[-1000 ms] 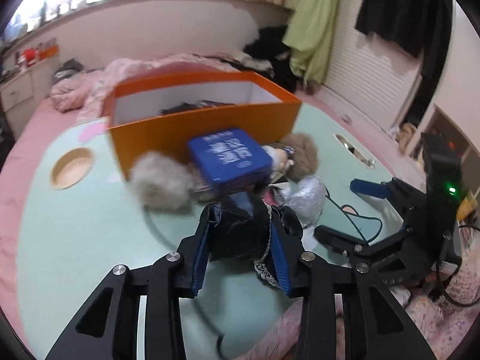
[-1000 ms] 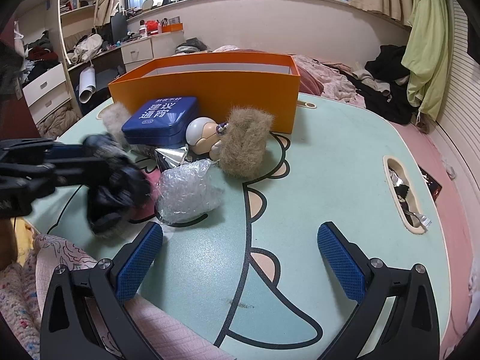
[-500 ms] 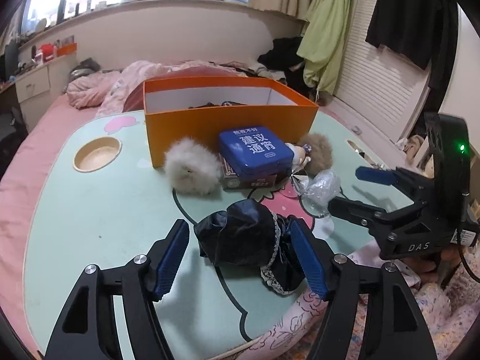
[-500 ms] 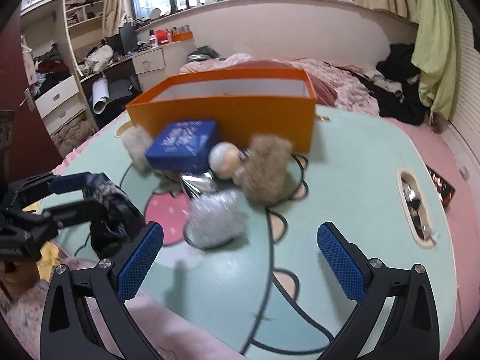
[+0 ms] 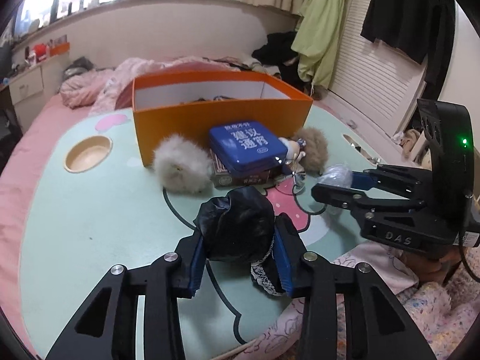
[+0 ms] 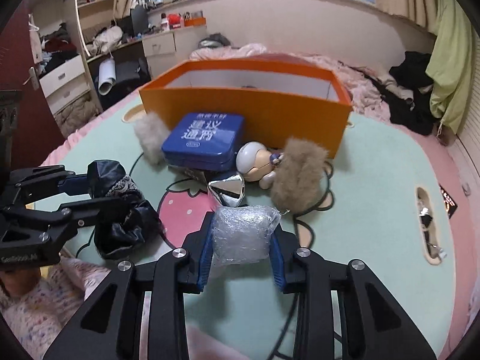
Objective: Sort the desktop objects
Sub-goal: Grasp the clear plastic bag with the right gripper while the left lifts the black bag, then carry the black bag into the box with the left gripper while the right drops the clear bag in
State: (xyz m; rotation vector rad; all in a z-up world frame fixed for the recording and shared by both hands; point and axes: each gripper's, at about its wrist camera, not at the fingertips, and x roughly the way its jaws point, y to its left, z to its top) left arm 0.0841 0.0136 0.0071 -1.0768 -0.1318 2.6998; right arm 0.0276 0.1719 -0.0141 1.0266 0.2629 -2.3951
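Left gripper (image 5: 238,259) is clamping a black, lace-trimmed bundle (image 5: 240,228), its blue pads (image 5: 196,262) pressing on both flanks after the jaws have just been closing; the bundle is lying near the front edge of the mint-green table (image 5: 90,210), beside the pink strawberry print; right gripper (image 6: 241,252) is clamping a wad of clear bubble wrap (image 6: 243,234), its jaws likewise having just been closing on it, the wad sitting toward the front of the table, just in front of a silver cone-shaped object (image 6: 227,191). Behind these, toward the table's far edge, an orange box (image 6: 249,102) is standing open; against its near wall a blue tin (image 6: 204,141) is resting on a brown carton (image 5: 240,177); a white fluffy ball (image 5: 180,165) is lying to the tin's left; a small figurine (image 6: 258,162) and a tan fluffy ball (image 6: 300,177) are lying to its right, touching each other; a round recess (image 5: 87,154) is showing near the table's left edge.
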